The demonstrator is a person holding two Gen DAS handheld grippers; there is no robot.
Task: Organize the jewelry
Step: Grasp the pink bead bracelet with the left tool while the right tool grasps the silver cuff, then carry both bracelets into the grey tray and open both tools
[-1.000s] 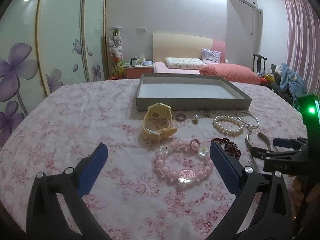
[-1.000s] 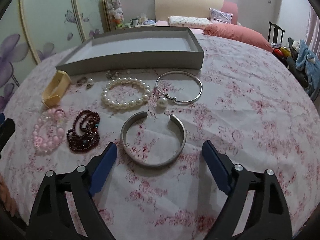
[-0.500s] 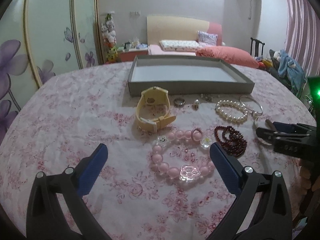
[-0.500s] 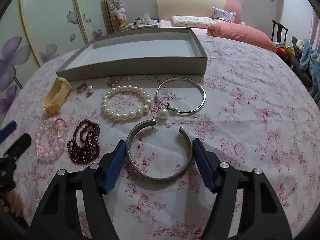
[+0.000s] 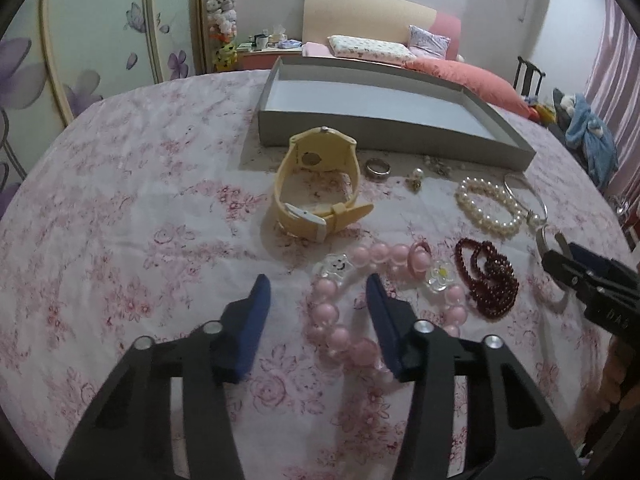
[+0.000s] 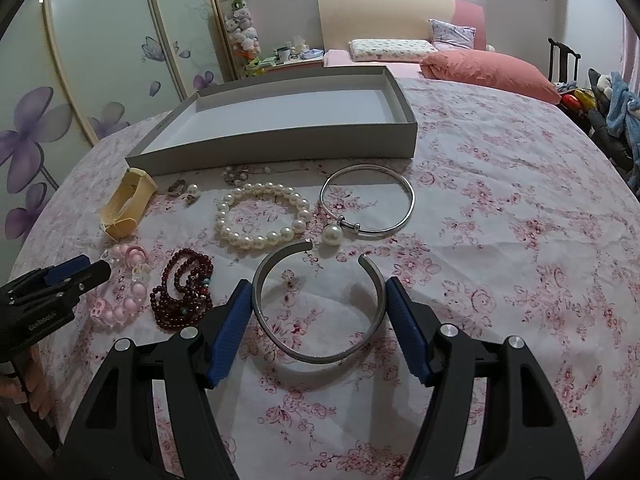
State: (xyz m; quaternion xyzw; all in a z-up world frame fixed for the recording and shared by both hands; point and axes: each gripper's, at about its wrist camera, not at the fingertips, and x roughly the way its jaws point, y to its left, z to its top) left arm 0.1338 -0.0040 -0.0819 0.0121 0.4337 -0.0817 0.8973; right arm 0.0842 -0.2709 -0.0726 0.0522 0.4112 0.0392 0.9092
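Note:
Jewelry lies on the floral cloth before an empty grey tray (image 5: 360, 130) (image 6: 280, 148). My left gripper (image 5: 318, 292) is open, its fingers either side of the left arc of a pink bead bracelet (image 5: 332, 316) (image 6: 120, 308). My right gripper (image 6: 318, 300) is open, its fingers closely flanking a silver open cuff (image 6: 320, 356), touching or nearly so. A yellow watch (image 5: 316, 192) (image 6: 126, 204), a pearl bracelet (image 5: 488, 208) (image 6: 260, 216), a dark red bead bracelet (image 5: 488, 280) (image 6: 182, 292) and a thin silver bangle (image 6: 368, 200) lie around.
A ring (image 5: 378, 168) and small earrings (image 5: 416, 178) lie by the tray's front wall. The round table drops off to the left and right. A bed (image 5: 400, 52) and a wardrobe stand behind it.
Both grippers have narrowed and moved forward and down. The left now straddles the pink bracelet's left arc. The right has closed in around the silver cuff.

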